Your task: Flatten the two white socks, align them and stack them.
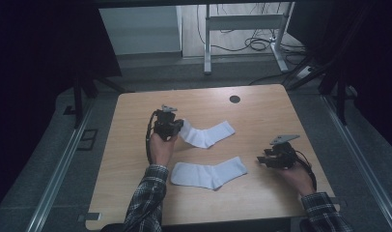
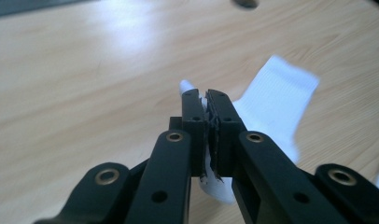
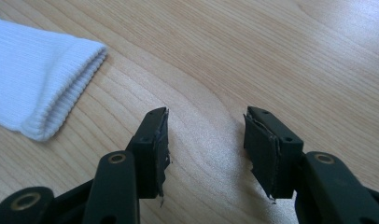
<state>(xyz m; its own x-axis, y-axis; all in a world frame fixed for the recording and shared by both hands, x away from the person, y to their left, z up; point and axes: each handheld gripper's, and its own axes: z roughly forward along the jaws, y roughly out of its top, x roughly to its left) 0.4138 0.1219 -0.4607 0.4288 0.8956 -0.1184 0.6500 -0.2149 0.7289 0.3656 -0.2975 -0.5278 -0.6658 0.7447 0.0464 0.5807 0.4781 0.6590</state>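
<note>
From the high view, two white socks lie on the wooden desk [image 1: 136, 159]. The far sock [image 1: 207, 134] sits near the middle of the desk, its toe end lifted slightly by the left tongs [image 1: 180, 126], which the person's left hand [image 1: 161, 147] carries. The near sock [image 1: 209, 173] lies flat, closer to the front edge, between the two forearms. The right tongs [image 1: 259, 160] hover toward the right edge, just beside the cuff of the near sock but apart from it. A dark round hole [image 1: 235, 99] marks the desk near its back edge.

In the left gripper view, the left tongs [image 2: 207, 100] are clamped tight on a thin fold of the far sock [image 2: 276, 98]; white cloth peeks out above and below the pads, and the rest of the sock trails off to the right across the desk [image 2: 85, 84].

In the right gripper view, the right tongs [image 3: 206, 126] stand at a middling width with only bare desk [image 3: 271, 56] between them. The ribbed cuff of the near sock [image 3: 43, 88] lies off to the left, untouched.

The likely trouble is the slim bite: only an edge of cloth is pinched, so a quick pull could let the far sock slip free. Dragging it low across the desk could also bunch it, or snag and shift the near sock out of line before the right tongs take hold.
</note>
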